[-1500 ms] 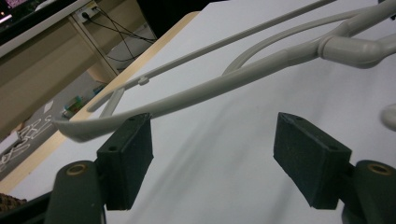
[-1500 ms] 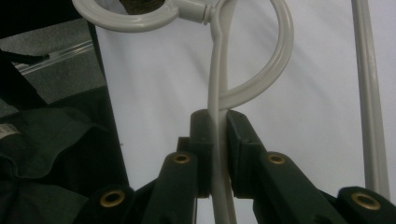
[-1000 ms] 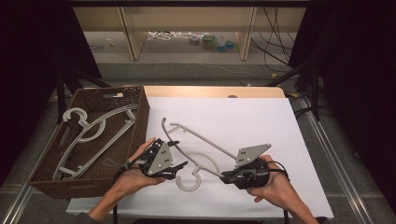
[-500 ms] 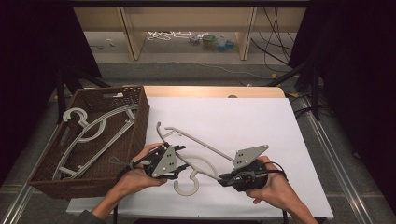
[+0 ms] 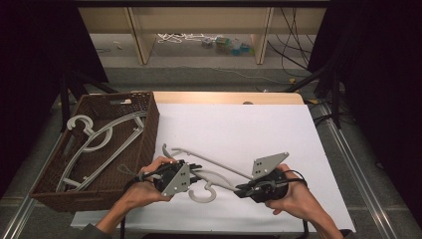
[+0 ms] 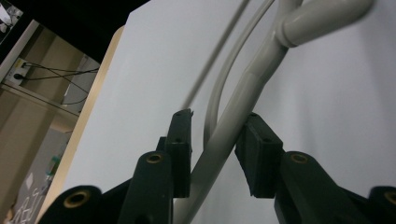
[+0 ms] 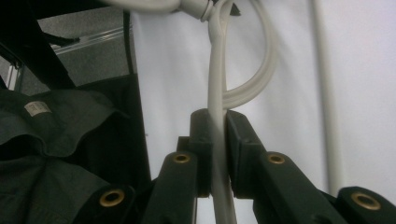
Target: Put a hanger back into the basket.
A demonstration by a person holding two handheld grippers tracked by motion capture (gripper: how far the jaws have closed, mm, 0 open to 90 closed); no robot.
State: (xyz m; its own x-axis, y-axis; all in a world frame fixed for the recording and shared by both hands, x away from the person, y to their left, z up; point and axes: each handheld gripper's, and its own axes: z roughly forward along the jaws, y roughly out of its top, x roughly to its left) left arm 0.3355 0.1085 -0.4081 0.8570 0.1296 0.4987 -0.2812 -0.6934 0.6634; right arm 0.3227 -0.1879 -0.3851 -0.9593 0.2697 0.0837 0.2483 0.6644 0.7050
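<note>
Tongs, left (image 5: 191, 175): held in the person's left hand (image 5: 144, 186) at about 7 o'clock on the surface (image 5: 239, 124); jaws have just been closing, now narrow around a bar of the grey hanger (image 5: 214, 174). In the left gripper view the bar runs slantwise between the two pads (image 6: 180, 149), touching both.

Tongs, right (image 5: 244, 190): held in the right hand (image 5: 293, 196) at about 5 o'clock; jaws clamped tight on another bar of the same hanger, the pads (image 7: 203, 140) pressed flat on both sides of it in the right gripper view.

Hanger: grey plastic, lying across the near middle of the white surface between the two tongs; hook curled toward 6 o'clock, one long arm reaching up toward 10 o'clock.

Basket (image 5: 149, 119): dark brown wicker, at 9 o'clock, standing just beside the left edge of the surface.

Hangers in basket (image 5: 99, 144): grey, same kind, lying inside, hook toward 11 o'clock.

Shelf (image 5: 199, 30): pale wood, at 12 o'clock, well beyond the surface, with small items and cables on the floor beneath.
</note>
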